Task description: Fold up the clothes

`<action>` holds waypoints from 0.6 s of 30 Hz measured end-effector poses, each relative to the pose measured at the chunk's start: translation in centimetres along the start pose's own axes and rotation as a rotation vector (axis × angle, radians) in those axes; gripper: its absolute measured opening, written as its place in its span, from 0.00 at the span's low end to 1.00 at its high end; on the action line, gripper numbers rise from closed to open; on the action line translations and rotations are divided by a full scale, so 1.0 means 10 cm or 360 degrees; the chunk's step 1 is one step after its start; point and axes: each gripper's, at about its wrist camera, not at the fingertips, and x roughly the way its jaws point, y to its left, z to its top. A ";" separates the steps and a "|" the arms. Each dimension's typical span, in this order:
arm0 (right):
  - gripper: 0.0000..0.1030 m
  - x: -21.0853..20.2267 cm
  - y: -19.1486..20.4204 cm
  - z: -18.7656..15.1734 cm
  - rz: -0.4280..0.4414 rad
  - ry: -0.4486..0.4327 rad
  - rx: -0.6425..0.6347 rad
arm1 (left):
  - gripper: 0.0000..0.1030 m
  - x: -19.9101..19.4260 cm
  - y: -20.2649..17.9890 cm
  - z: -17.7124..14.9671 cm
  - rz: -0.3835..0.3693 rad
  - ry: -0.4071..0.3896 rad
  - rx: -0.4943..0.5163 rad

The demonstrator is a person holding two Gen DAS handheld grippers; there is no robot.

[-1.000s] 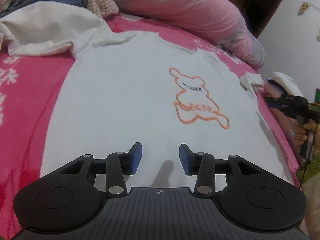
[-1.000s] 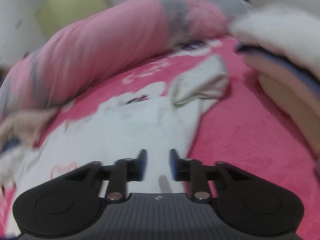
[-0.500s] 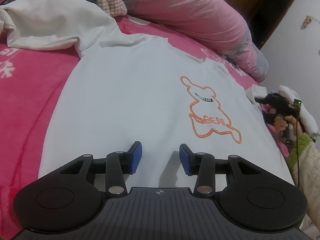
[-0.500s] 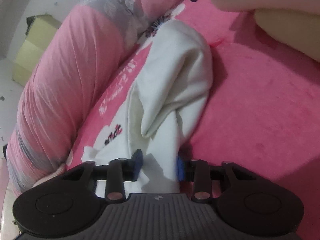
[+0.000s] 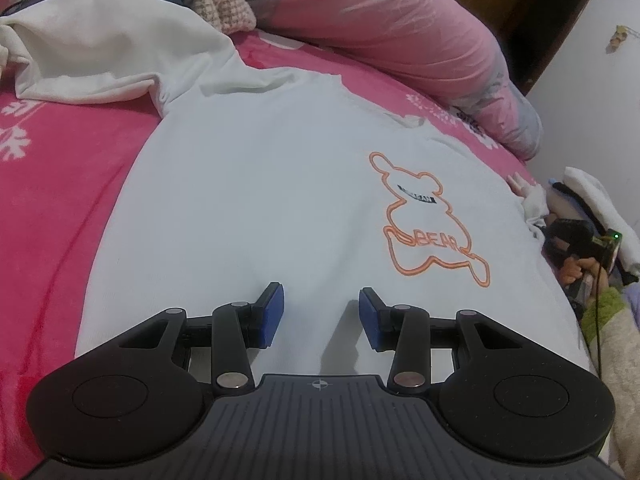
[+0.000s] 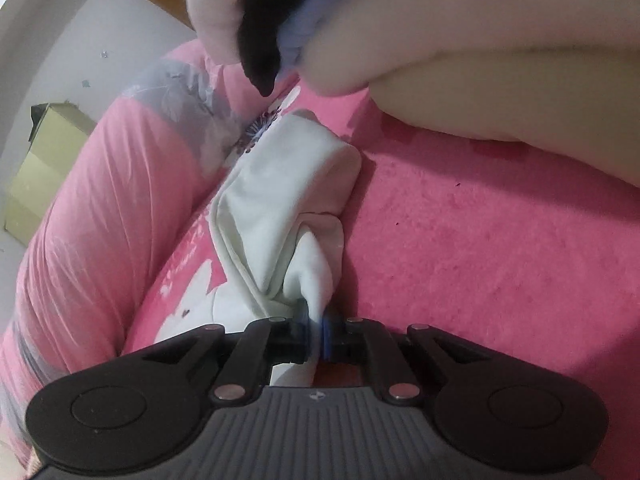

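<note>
Bed [image 5: 52, 208]: pink blanket, pink duvet roll [image 5: 400, 40] along its far edge.
T-shirt [image 5: 260, 200]: white, orange bear outline, spread flat mid-bed.
Sleeve [image 6: 280, 216]: bunched near the bed's right edge.
Left gripper [image 5: 321, 316]: jaws partly apart, empty, over the shirt's hem.
Right gripper [image 6: 316, 334]: jaws just closing, now pinching the sleeve.
</note>
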 end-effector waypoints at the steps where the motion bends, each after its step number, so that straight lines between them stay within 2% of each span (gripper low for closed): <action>1: 0.08 -0.01 0.00 0.01 0.0001 0.0014 0.0006 | 0.40 0.00 0.01 0.00 -0.0001 0.0001 -0.0004; 3: 0.12 -0.06 0.00 0.04 0.0006 0.0031 0.0035 | 0.40 0.01 0.01 0.01 -0.0003 -0.0001 -0.0005; 6: 0.35 -0.23 -0.01 0.12 -0.0012 -0.0007 0.0091 | 0.40 0.01 0.01 0.00 -0.0003 -0.0007 -0.0007; 8: 0.36 -0.40 -0.03 0.15 -0.0024 -0.0026 0.0114 | 0.40 0.00 0.01 -0.01 -0.0005 -0.0013 -0.0007; 12: 0.36 -0.71 0.11 0.16 -0.0052 0.0068 -0.0014 | 0.40 -0.04 0.01 -0.01 -0.0004 -0.0018 -0.0030; 18: 0.36 -1.02 0.50 -0.12 0.0046 0.0408 -0.0395 | 0.41 -0.20 -0.01 -0.08 -0.0031 -0.0030 -0.0039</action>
